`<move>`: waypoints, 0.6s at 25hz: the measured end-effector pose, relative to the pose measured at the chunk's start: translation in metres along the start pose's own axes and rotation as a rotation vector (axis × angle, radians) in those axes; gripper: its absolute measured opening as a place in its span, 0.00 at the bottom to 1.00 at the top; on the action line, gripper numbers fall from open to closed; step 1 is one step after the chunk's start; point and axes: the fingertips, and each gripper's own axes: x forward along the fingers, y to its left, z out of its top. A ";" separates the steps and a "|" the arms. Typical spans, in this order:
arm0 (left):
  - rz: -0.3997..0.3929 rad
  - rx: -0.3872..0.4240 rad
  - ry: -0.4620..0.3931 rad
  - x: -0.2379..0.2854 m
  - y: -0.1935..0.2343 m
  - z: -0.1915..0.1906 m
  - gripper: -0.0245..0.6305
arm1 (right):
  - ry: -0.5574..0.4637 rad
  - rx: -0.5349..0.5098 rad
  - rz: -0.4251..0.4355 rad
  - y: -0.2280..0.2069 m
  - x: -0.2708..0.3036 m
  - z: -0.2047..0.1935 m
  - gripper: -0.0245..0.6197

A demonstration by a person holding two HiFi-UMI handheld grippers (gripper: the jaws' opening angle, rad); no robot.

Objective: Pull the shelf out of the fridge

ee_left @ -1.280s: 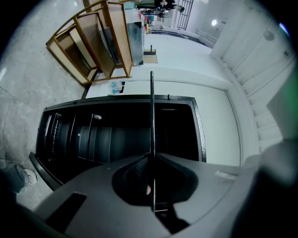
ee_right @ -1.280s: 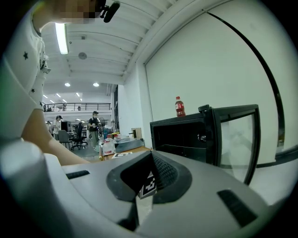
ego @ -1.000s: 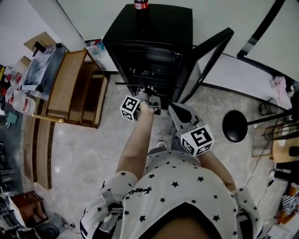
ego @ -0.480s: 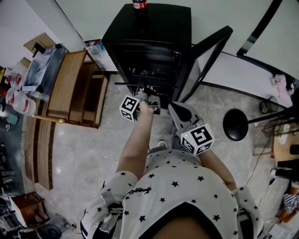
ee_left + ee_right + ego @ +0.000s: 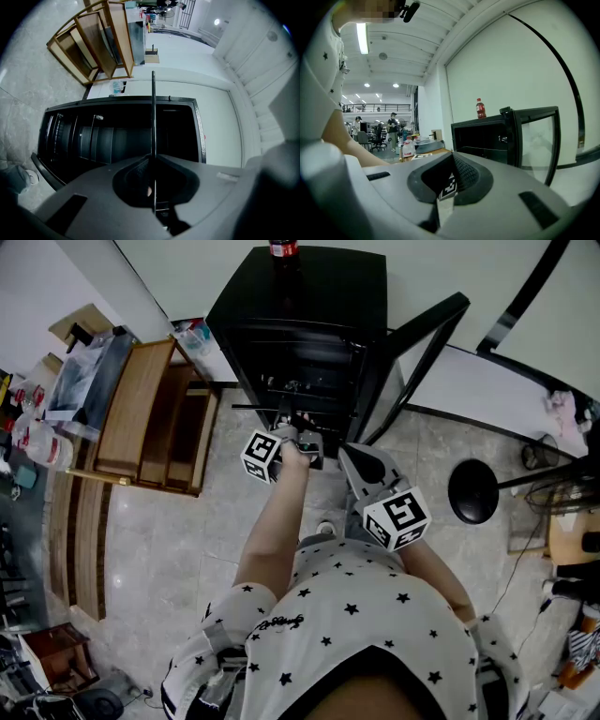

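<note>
The black fridge (image 5: 309, 306) stands on the floor with its glass door (image 5: 412, 352) swung open to the right. A thin wire shelf (image 5: 277, 409) sticks out a little from its dark inside. My left gripper (image 5: 289, 426) is at the fridge mouth, shut on the shelf's front edge. In the left gripper view the shelf (image 5: 153, 112) runs edge-on as a thin black line straight between the closed jaws of the left gripper (image 5: 153, 157). My right gripper (image 5: 352, 458) hangs back beside the door, shut, with nothing held; the right gripper (image 5: 452, 157) faces the fridge (image 5: 483, 133) from the side.
A cola bottle (image 5: 283, 251) stands on top of the fridge. A wooden rack (image 5: 150, 418) sits to the left, with clutter beyond it. A round black base (image 5: 472, 493) and a white table (image 5: 506, 390) are to the right. The person's feet are near the fridge front.
</note>
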 end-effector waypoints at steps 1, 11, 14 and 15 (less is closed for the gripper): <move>0.000 0.000 0.001 0.000 0.000 0.000 0.07 | 0.003 -0.002 0.002 0.000 0.000 0.000 0.03; 0.000 -0.003 0.007 0.000 0.000 0.000 0.07 | 0.017 -0.017 -0.015 -0.001 0.003 -0.001 0.03; 0.000 -0.004 0.009 0.000 0.001 0.000 0.07 | 0.015 -0.017 -0.017 -0.001 0.004 -0.001 0.03; 0.001 -0.004 0.010 0.000 0.001 0.000 0.07 | 0.015 -0.017 -0.019 -0.001 0.005 -0.001 0.03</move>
